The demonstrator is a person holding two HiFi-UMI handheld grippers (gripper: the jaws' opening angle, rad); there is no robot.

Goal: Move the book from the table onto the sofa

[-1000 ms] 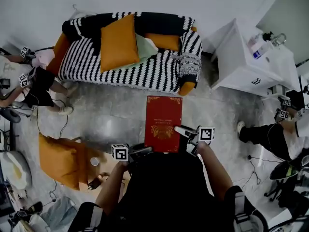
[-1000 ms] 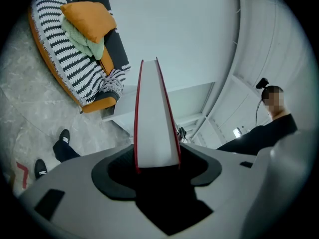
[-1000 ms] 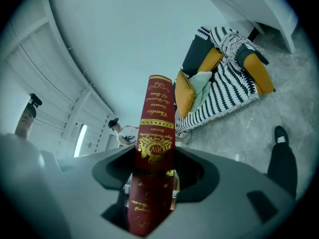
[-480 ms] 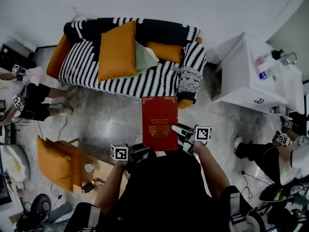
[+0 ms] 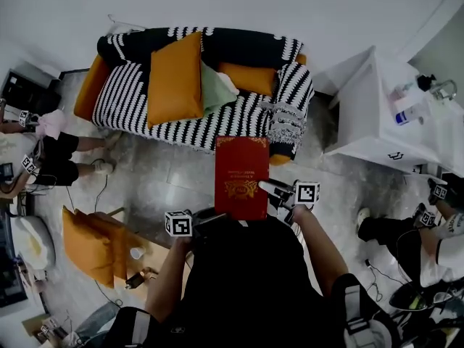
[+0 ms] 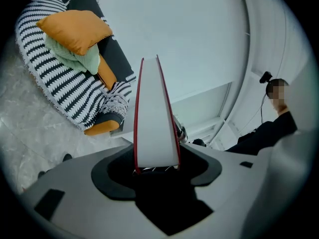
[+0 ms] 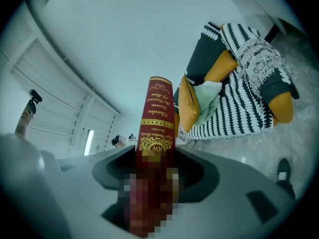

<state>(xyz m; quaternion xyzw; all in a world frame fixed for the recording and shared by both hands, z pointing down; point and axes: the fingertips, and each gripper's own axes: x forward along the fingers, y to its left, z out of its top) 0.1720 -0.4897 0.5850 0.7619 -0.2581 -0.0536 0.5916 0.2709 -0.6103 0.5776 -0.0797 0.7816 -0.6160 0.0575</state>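
**Red book held between two tongs in front of the sofa**

Head view. The red book (image 5: 241, 176) lies flat in the air, cover up, above the grey floor (image 5: 167, 187). Its far edge overlaps the front edge of the striped sofa (image 5: 138, 96), near the sofa's right-hand armrest. The left tongs (image 5: 212, 219) hold the book's near left corner. The right tongs (image 5: 277, 192) hold its right edge. An orange cushion (image 5: 175, 78) and a pale green cloth (image 5: 216, 85) lie on the seat. A white cabinet (image 5: 366, 111) stands to the right of the sofa.

Left gripper view. The left tongs (image 6: 157, 161) stand fairly wide, closed on the book (image 6: 155, 113). The white page block shows between the two red covers. The sofa (image 6: 60, 88) and the cushion (image 6: 75, 29) appear at upper left.

Right gripper view. The right tongs (image 7: 154, 178) are also wide, clamped on the book's spine (image 7: 157, 118), which bears gilt lettering. The sofa (image 7: 244, 103) lies beyond, at right.
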